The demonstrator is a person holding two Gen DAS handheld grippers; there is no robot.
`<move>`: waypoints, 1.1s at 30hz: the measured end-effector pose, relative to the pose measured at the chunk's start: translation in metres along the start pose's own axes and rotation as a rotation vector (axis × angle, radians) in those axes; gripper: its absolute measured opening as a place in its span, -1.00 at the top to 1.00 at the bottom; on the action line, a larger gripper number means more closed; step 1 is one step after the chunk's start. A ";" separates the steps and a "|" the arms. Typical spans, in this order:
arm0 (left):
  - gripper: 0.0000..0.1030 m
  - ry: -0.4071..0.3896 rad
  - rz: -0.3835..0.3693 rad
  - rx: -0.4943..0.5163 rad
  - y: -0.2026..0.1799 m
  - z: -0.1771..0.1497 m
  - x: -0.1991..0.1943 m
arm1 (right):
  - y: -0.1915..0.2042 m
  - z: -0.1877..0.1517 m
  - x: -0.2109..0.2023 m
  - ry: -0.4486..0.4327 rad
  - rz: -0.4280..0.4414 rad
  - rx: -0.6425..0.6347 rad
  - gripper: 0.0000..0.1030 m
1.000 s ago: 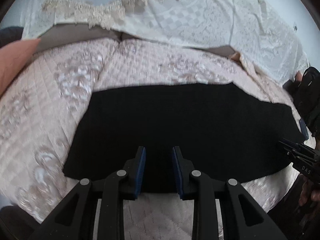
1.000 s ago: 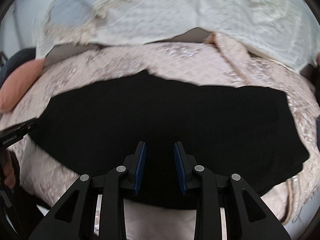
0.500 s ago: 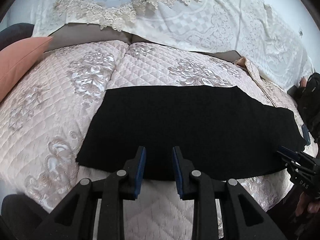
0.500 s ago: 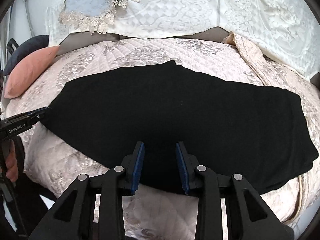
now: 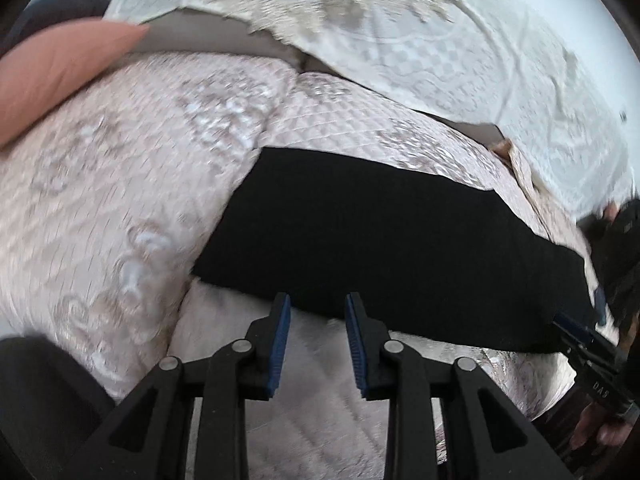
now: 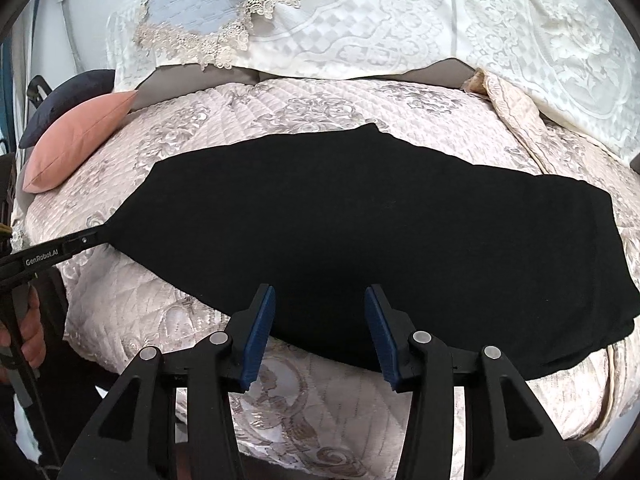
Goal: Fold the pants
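Both my grippers, left (image 5: 316, 312) and right (image 6: 320, 312), have just opened their fingers, nothing held. Black pants (image 6: 360, 220) lie flat on the bed (image 6: 160, 320); next fold's up, I guess.

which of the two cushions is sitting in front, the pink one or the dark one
The pink cushion is in front, lying on the quilted bedspread at its left end. The dark navy cushion sits behind it, partly covered by it.

Your left gripper (image 5: 314, 308) and right gripper (image 6: 320, 300): matte black plastic linkages, silver round pivot screws, ribbed blue pads on the fingers (image 6: 260, 328). White "GenRobot.AI" lettering along the left one's side, white "DAS" on the right one's body.
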State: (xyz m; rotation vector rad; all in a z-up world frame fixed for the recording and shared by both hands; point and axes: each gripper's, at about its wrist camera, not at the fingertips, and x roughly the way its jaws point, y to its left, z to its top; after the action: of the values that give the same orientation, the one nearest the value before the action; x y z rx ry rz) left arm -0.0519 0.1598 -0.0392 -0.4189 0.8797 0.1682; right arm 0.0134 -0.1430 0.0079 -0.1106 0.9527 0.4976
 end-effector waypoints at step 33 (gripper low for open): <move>-0.05 -0.050 -0.063 -0.274 0.054 0.010 0.034 | 0.005 0.007 0.002 -0.004 0.001 -0.017 0.08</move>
State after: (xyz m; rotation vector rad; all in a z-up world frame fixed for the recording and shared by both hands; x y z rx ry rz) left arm -0.0408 0.2122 -0.0756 -0.6943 0.7960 0.2417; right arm 0.0172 -0.1354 0.0117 -0.1238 0.9446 0.5069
